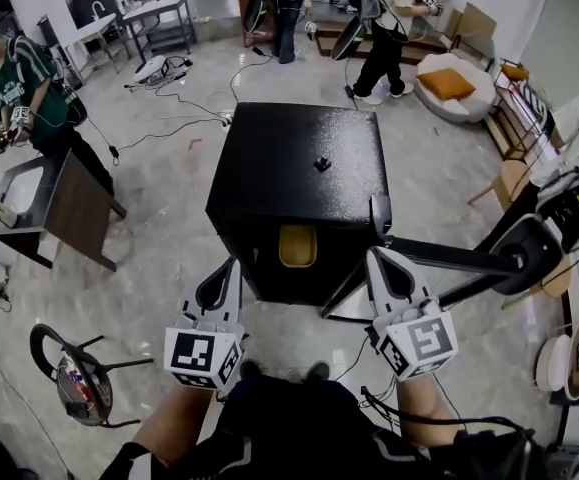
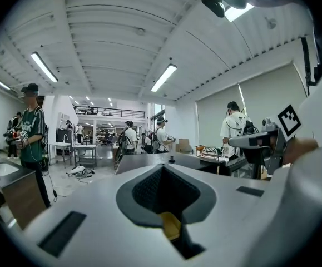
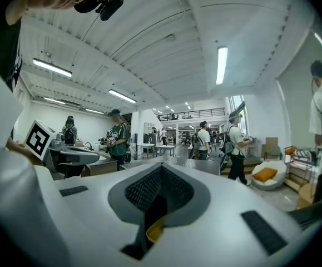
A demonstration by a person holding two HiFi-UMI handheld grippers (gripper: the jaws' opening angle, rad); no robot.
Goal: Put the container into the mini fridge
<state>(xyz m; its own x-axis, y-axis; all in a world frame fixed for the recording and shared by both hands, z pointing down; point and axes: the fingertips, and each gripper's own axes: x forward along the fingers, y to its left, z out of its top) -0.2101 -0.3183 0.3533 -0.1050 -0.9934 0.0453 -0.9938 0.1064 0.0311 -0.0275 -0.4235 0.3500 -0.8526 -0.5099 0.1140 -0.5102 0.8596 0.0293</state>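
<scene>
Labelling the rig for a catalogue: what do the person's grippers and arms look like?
The left gripper and right gripper are white with dark grey pads; each bears a cube of black-and-white square markers. A black cable runs by the right wrist. Sleeves are dark.

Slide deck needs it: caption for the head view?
Yellow container inside open mini fridge; left gripper and right gripper shut, empty, in front.

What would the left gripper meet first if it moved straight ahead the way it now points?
Probably the mini fridge: the left gripper aims at its open front, near the yellow container inside; depth is unclear.
</scene>
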